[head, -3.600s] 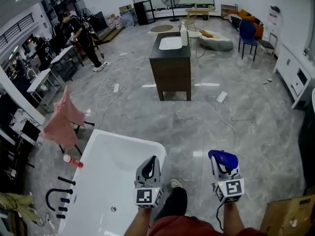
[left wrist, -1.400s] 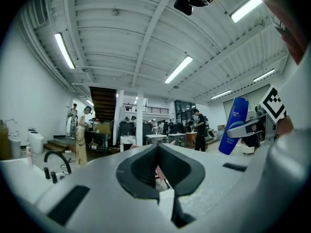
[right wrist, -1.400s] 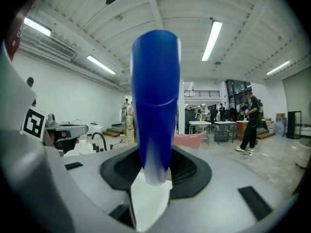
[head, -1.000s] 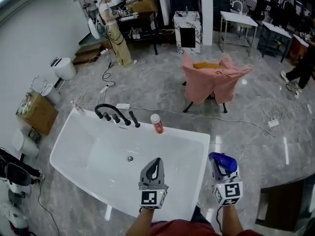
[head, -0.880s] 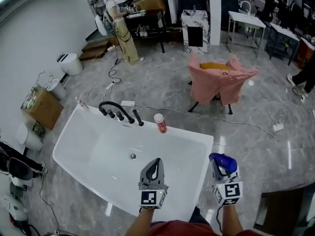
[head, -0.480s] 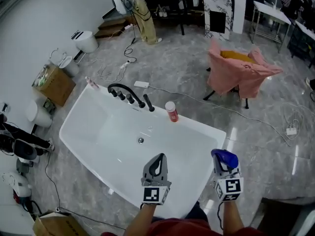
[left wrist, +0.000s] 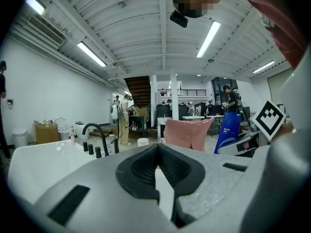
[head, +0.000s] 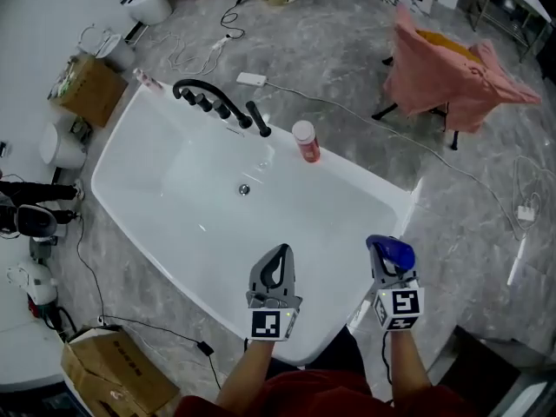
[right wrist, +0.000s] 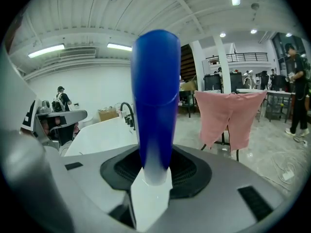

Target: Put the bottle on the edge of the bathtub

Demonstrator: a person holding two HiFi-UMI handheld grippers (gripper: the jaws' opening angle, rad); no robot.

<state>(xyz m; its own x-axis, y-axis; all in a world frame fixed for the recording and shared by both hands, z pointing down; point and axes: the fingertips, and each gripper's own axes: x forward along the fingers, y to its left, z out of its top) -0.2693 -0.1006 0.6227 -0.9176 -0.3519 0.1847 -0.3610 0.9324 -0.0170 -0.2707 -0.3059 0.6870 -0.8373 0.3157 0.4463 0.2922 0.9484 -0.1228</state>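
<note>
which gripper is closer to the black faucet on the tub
Left. The left gripper is by the near rim of the tub, across the basin from the faucet. The right gripper, holding the blue bottle, sits farther right, by the tub's end.

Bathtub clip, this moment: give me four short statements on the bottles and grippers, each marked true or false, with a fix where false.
The right gripper holds a blue bottle. True.
The blue bottle stands on the bathtub rim. False: it is in the right gripper's jaws, not set down.
A red bottle stands on the bathtub's far rim near the black faucet. True.
The left gripper grips a pink cloth. False: its jaws are shut on nothing; the pink cloth hangs beyond the bathtub.
</note>
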